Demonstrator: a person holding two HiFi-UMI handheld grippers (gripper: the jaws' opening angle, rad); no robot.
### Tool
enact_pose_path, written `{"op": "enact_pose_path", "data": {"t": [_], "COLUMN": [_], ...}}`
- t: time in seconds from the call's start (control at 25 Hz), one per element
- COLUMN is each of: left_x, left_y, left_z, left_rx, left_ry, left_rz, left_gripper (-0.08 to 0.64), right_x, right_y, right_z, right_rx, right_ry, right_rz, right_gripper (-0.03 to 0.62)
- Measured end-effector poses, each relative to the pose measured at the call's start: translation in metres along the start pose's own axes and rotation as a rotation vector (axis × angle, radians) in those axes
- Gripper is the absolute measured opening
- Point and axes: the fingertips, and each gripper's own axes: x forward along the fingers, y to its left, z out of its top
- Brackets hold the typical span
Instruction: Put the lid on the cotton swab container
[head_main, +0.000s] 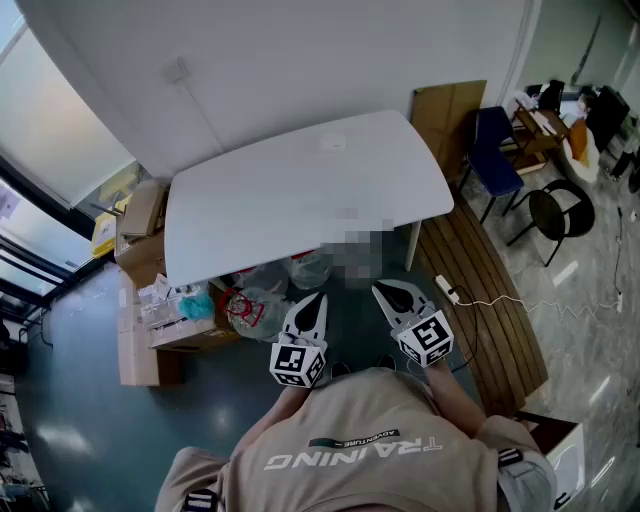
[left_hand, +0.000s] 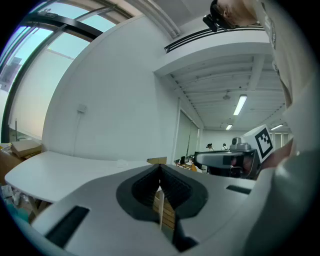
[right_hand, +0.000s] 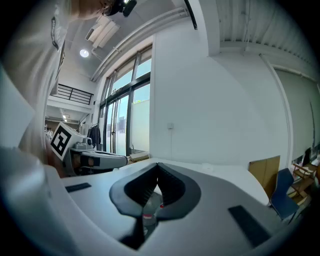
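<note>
A white table (head_main: 260, 210) stands ahead of me by the wall. Near its far edge lies a small pale thing (head_main: 333, 143), too small and faint to identify; it shows as a speck (left_hand: 121, 161) in the left gripper view and as another speck (right_hand: 206, 165) in the right gripper view. No lid can be made out. My left gripper (head_main: 316, 298) and right gripper (head_main: 386, 290) are held close to my body, short of the table, side by side. Both have their jaws together with nothing between them, as seen at the left gripper (left_hand: 160, 168) and the right gripper (right_hand: 157, 167).
Cardboard boxes (head_main: 142, 262) and plastic bags (head_main: 262, 300) crowd the floor under and left of the table. A wooden panel (head_main: 445, 112) leans on the wall, with a blue chair (head_main: 497, 150) and a black chair (head_main: 556, 210) at right. A power strip with its cable (head_main: 448, 290) lies on the wooden floor strip.
</note>
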Motion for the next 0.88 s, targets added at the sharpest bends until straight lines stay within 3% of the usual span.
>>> {"op": "enact_pose_path", "data": {"t": [0.28,0.64,0.88], "left_x": [-0.008,-0.016,-0.019], "left_y": [-0.017,-0.022,-0.010], "left_z": [-0.006,0.000,0.001], "left_rx": [-0.044,0.024,0.026], "left_ry": [-0.013,-0.017,-0.009], "left_rz": [-0.006,-0.010,-0.037], "left_gripper": [0.012,0.012,0.012], "right_x": [-0.017,-0.020,-0.009], "right_y": [0.001,0.011,0.027], "right_z": [-0.013,0.001,-0.003], "right_rx": [0.012,-0.003,-0.008], "right_ry": [-0.013,-0.052,-0.034], "right_rz": [0.014,0.000,-0.012], "right_gripper": [0.017,0.018,0.018]}}
